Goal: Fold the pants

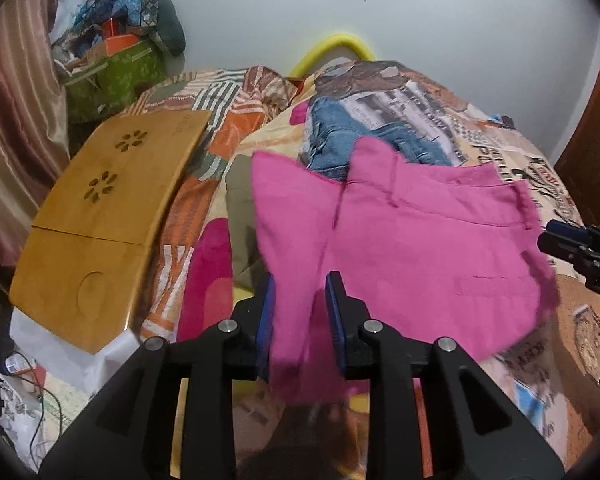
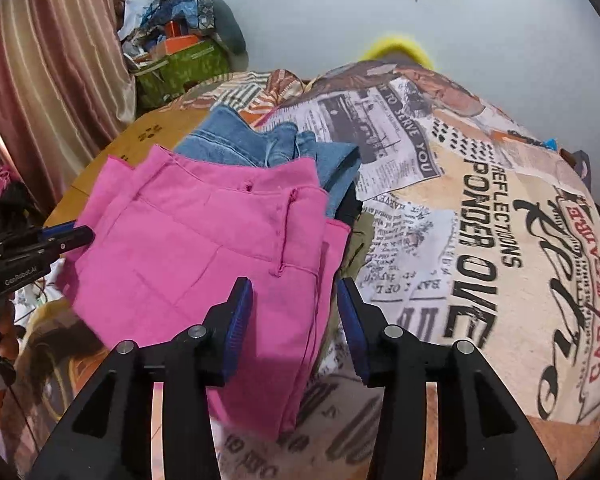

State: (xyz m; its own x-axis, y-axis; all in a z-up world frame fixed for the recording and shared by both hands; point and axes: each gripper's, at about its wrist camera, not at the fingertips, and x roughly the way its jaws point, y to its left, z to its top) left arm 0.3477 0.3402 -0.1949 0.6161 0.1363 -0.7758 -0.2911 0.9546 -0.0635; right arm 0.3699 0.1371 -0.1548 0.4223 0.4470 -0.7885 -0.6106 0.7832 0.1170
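Observation:
Pink pants (image 1: 412,240) lie folded on the printed bedspread (image 1: 512,152), also in the right wrist view (image 2: 204,248). My left gripper (image 1: 300,292) has its jaws apart, with a hanging pink fold lying between the blue pads (image 1: 334,300), not pinched. My right gripper (image 2: 294,300) is open over the pants' right edge, pink cloth lying between its fingers. Each gripper shows in the other view: the right one at the right edge (image 1: 580,248), the left one at the left edge (image 2: 48,240).
Folded blue jeans (image 2: 260,148) and an olive garment (image 1: 240,208) lie under and behind the pink pants. A wooden lap tray (image 1: 104,216) sits at the bed's left. A green box of clutter (image 1: 112,76) and a curtain (image 1: 16,120) stand at the far left.

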